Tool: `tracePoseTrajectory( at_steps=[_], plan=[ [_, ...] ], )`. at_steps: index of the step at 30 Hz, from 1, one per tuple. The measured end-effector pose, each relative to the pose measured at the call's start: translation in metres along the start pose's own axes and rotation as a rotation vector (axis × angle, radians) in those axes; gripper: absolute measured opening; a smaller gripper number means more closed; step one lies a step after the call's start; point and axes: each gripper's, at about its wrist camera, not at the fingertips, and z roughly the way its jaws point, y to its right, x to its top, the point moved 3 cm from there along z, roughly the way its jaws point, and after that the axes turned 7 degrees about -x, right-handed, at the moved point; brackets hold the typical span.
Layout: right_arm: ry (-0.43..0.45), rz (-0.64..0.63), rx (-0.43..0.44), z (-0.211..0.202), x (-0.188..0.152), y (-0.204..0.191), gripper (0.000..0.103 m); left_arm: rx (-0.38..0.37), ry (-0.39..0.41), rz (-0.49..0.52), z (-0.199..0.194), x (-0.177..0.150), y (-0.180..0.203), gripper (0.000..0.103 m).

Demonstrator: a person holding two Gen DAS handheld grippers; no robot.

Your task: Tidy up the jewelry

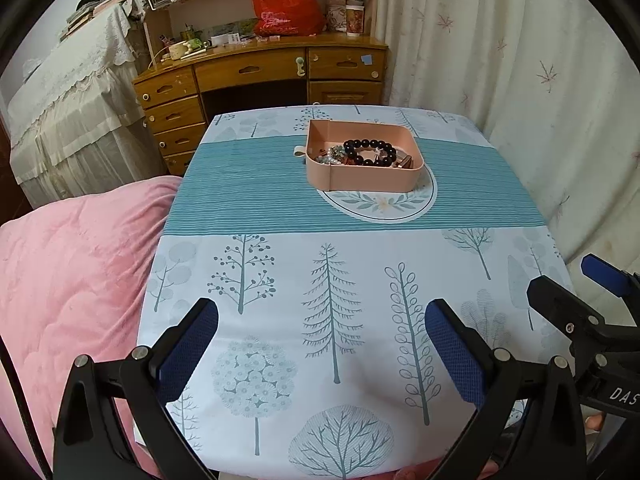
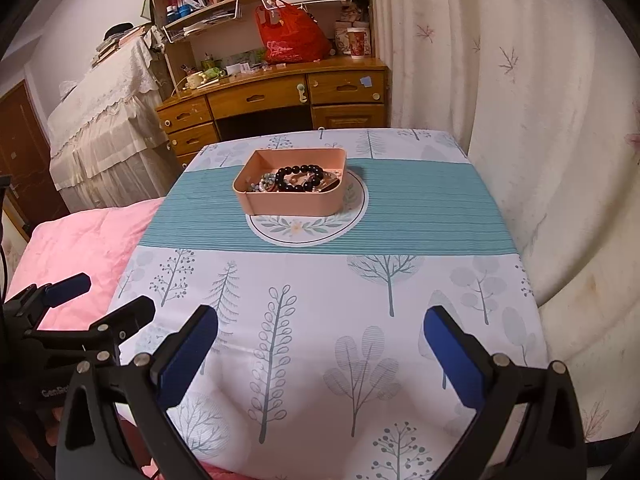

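Observation:
A pink tray (image 1: 362,180) stands on a round white mat (image 1: 384,206) on the teal band of the tablecloth, far from both grippers. It holds a black bead bracelet (image 1: 370,152) and a tangle of smaller jewelry (image 1: 330,156). The tray (image 2: 294,202) and bracelet (image 2: 300,178) also show in the right wrist view. My left gripper (image 1: 320,320) is open and empty over the table's near edge. My right gripper (image 2: 320,328) is open and empty beside it; it also shows in the left wrist view (image 1: 568,280), and the left gripper shows in the right wrist view (image 2: 100,300).
A small white loop (image 1: 298,152) lies on the cloth left of the tray. A pink quilt (image 1: 76,280) lies left of the table. A wooden desk (image 1: 260,72) with a red bag (image 1: 286,4) stands behind. A curtain (image 1: 520,80) hangs at the right.

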Motion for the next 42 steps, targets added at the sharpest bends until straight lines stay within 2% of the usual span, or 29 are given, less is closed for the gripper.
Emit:
tracePoseTrajectory(
  at_steps=[31,42],
  plan=[
    [-0.04,0.034,-0.06,0.001,-0.009,0.013,0.103,-0.018,-0.016,0.019,0.009,0.004,0.004,0.102],
    [-0.057,0.047,-0.101,0.001,-0.012,0.028,0.103,-0.038,-0.07,0.013,0.025,0.003,0.01,0.102]
  ],
)
